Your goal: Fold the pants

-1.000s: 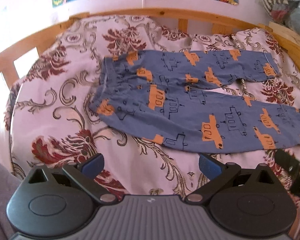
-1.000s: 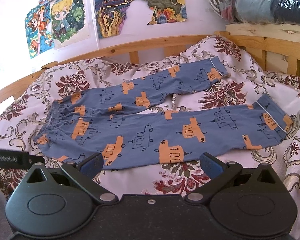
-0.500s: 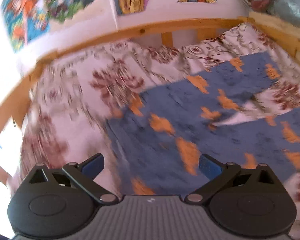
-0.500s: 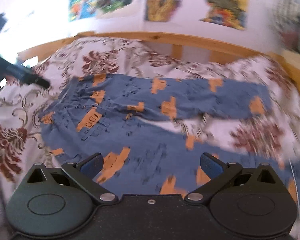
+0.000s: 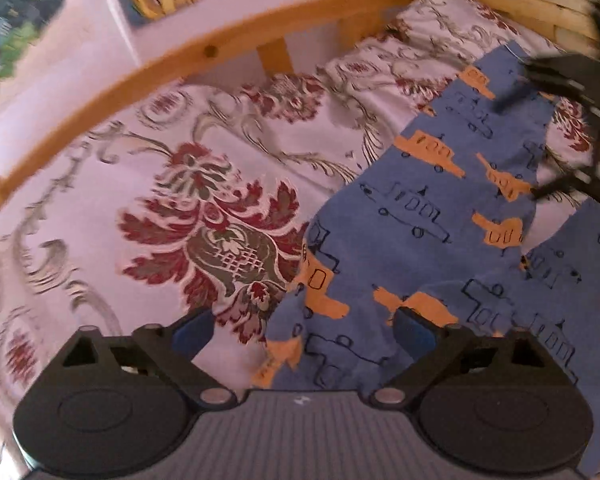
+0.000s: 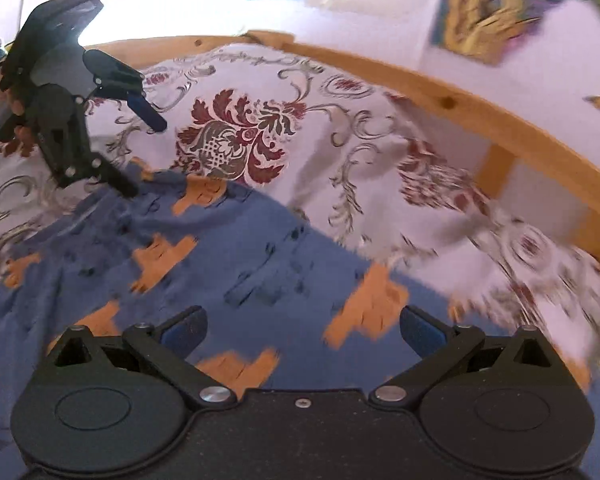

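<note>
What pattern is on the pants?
The pants are blue with orange and outlined vehicle shapes, clearest in the left wrist view.

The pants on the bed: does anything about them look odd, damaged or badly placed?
No damage shows. The pants lie flat on the floral bedspread, their two legs splayed apart with bedspread showing between them. The waistband end looks a little rumpled. Both views are blurred, so fine detail is uncertain.
</note>
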`<state>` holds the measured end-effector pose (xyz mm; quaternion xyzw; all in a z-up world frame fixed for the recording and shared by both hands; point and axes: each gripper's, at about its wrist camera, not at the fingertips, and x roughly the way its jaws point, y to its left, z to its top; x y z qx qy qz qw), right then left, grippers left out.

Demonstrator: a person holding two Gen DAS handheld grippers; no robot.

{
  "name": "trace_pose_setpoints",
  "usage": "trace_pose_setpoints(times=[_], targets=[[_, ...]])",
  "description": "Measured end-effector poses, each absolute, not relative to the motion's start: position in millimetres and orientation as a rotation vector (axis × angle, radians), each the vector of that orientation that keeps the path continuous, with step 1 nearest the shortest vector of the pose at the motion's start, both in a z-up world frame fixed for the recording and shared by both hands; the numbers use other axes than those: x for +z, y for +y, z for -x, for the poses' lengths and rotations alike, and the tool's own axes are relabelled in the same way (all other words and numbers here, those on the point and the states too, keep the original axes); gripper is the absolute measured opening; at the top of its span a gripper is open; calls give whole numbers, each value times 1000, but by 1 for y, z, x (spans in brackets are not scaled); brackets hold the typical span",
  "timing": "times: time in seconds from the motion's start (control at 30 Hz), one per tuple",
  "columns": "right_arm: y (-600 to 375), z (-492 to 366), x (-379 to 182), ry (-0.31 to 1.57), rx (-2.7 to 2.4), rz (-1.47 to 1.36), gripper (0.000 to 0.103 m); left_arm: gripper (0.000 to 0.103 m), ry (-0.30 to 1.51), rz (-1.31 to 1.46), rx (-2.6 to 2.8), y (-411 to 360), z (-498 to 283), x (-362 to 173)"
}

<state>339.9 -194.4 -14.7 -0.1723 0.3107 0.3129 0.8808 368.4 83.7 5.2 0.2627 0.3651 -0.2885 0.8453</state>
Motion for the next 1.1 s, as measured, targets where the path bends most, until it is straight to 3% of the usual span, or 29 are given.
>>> trace_pose_setpoints(times=[0.2, 0.27, 0.4, 0.47, 0.57, 0.63, 0.7, 0.73, 0.77, 0.93, 1.1], targets=[[-172, -412, -12, 712, 771, 416, 94, 72, 872, -593, -698, 88, -403, -8], [-163, -433, -15, 747, 795, 443, 87, 48, 902, -581, -713, 90, -409, -10], [-155, -460, -24, 849, 836, 479, 82, 31, 942, -570, -696, 92, -416, -14], [-157, -471, -28, 932, 840, 489, 81, 15, 958, -574, -675, 92, -418, -16], [-167, -481, -31, 1020, 826, 489, 80, 7, 973, -548, -654, 92, -419, -16], [-174, -484, -33, 1057, 810, 494, 71, 5, 964, -557, -641, 91, -417, -16], [-178, -484, -33, 1047, 788, 503, 47, 5, 944, -577, -626, 88, -413, -16], [-179, -483, -32, 1029, 769, 510, 28, 4, 936, -577, -615, 88, -411, -16], [-180, -482, -32, 1017, 759, 513, 16, 4, 932, -580, -604, 88, -410, -16], [-182, -466, -28, 949, 737, 572, 0, 4, 877, -618, -562, 82, -398, -12], [-186, -426, -13, 793, 678, 609, 0, 3, 799, -638, -525, 79, -378, -3]])
